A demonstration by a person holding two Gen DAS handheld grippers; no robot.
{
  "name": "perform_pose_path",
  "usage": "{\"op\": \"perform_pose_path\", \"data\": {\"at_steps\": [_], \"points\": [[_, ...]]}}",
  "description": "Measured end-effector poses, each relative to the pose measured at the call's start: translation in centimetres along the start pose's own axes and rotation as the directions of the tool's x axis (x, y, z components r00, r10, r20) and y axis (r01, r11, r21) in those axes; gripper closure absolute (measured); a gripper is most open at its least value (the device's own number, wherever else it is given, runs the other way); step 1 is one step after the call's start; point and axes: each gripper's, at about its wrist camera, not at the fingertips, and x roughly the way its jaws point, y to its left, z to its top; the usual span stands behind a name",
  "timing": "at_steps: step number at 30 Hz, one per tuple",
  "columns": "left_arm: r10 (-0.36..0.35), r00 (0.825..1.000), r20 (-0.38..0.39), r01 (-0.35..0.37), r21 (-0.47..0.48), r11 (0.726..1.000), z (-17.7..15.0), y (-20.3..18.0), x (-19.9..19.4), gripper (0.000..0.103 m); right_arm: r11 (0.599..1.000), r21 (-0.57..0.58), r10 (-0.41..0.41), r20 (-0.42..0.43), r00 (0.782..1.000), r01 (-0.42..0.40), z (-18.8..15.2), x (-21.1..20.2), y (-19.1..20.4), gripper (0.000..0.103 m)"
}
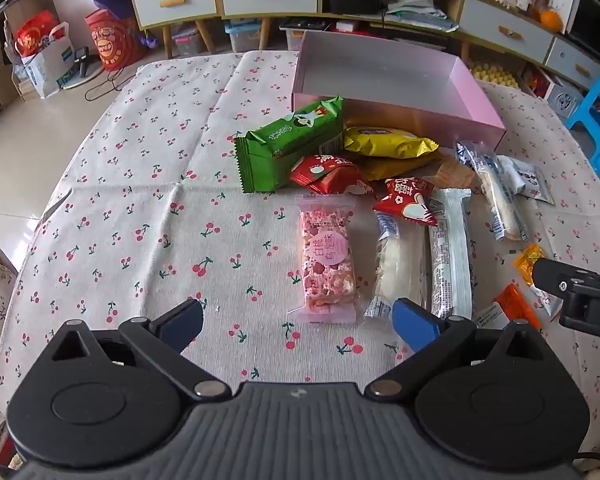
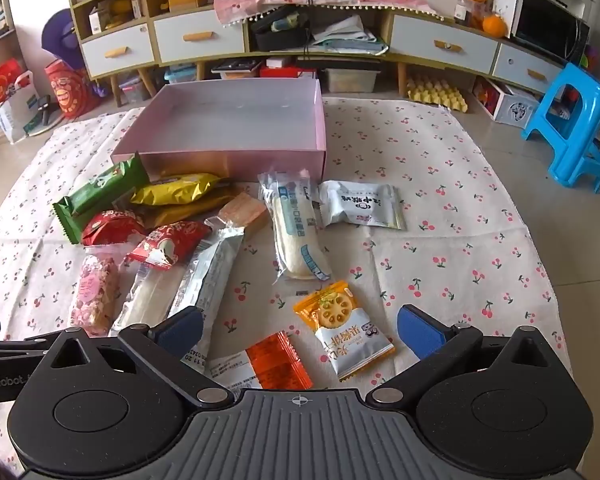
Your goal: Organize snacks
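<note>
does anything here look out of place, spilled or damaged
Nothing looks spilled or torn. The pink box holds nothing, while every snack lies loose on the cherry-print tablecloth in front of it. The green packet leans askew on the red packet instead of lying flat.

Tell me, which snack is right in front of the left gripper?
The pink snack bar. It lies straight ahead of the open left gripper, in a see-through wrapper with a round pink label; the other packets sit farther off.
</note>
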Motion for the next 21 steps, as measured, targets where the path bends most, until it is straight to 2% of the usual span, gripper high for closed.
{"op": "perform_pose_path", "data": {"at_steps": [21], "points": [[-0.015,1.0,-0.009,0.015,-0.003,1.0,-0.02,0.16,0.31,0.002,1.0,0.005,0.005,0.002,1.0,-0.005,0.0,0.03,-0.08,0.0]]}}
